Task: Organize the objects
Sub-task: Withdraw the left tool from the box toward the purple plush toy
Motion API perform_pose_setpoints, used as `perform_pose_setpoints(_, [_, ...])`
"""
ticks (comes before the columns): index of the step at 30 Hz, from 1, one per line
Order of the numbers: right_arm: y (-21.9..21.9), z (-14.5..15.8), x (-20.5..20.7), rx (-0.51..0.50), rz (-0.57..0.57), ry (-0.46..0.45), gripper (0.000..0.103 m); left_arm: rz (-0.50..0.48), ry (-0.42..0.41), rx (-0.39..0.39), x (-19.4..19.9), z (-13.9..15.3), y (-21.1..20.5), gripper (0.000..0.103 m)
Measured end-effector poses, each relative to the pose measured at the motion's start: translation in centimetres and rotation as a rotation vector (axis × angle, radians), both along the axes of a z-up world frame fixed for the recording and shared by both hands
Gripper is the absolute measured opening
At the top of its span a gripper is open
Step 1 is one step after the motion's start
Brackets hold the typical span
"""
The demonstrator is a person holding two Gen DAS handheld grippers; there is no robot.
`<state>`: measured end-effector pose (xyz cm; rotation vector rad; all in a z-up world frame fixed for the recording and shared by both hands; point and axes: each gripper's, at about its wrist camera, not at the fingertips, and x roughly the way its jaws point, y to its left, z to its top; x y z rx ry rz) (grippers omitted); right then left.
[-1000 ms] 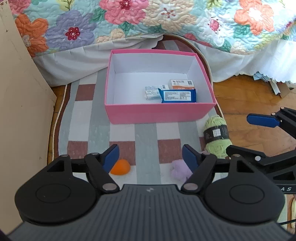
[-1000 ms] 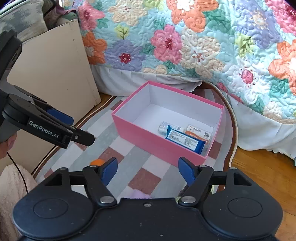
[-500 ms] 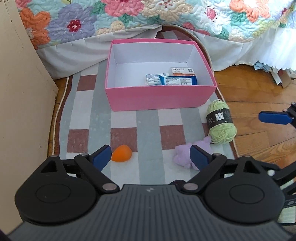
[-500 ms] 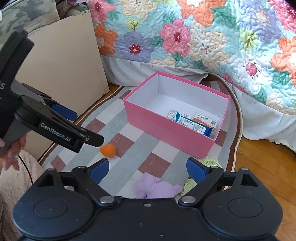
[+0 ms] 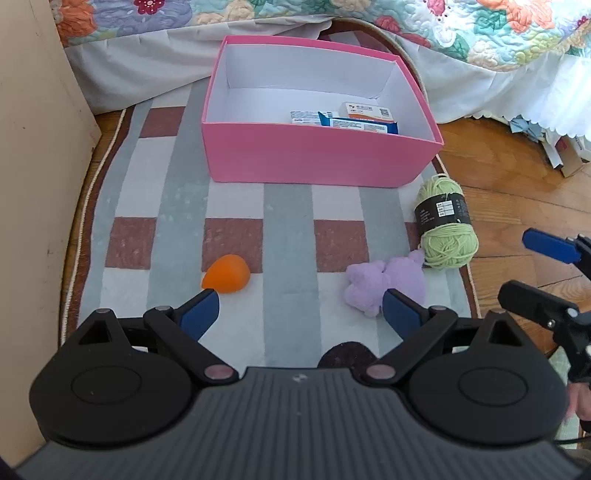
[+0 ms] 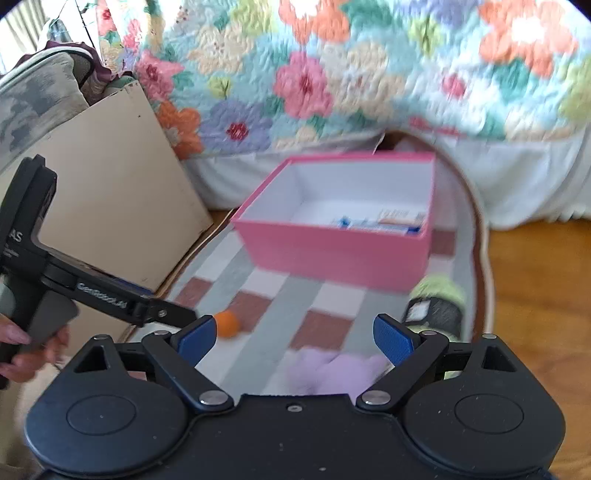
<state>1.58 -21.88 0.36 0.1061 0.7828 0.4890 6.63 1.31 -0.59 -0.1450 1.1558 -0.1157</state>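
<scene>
This is looking like a bedroom in a home: a floral quilt point(image 5: 480, 26) is hanging over the side of a bed above a white bed skirt point(image 5: 147, 70), and a checked rug point(image 5: 288, 236) is lying on a wooden floor point(image 5: 517, 192). A beige cabinet side point(image 6: 110, 192) is standing next to the bed, and a pillow point(image 6: 33, 99) is showing above it.

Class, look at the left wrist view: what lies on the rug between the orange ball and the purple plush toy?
Nothing: between the orange ball and the purple plush toy only bare striped rug shows, clearest in the left wrist view.
</scene>
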Motion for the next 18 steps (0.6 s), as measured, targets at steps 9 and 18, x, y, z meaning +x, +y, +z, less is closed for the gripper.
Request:
perform_pose_setpoints(9, [1.1,-3.0,-1.2,-0.116,0.061,-0.037,0.094,-0.030,-0.051,-0.027,0.8,-2.8,-1.2,0.096])
perform_pose_setpoints(18, [1.9,-6.5,-1.0,-0.175,0.055,-0.009,0.094,-0.034,-0.051,-0.143,1.0,-6.3,-2.0,0.096])
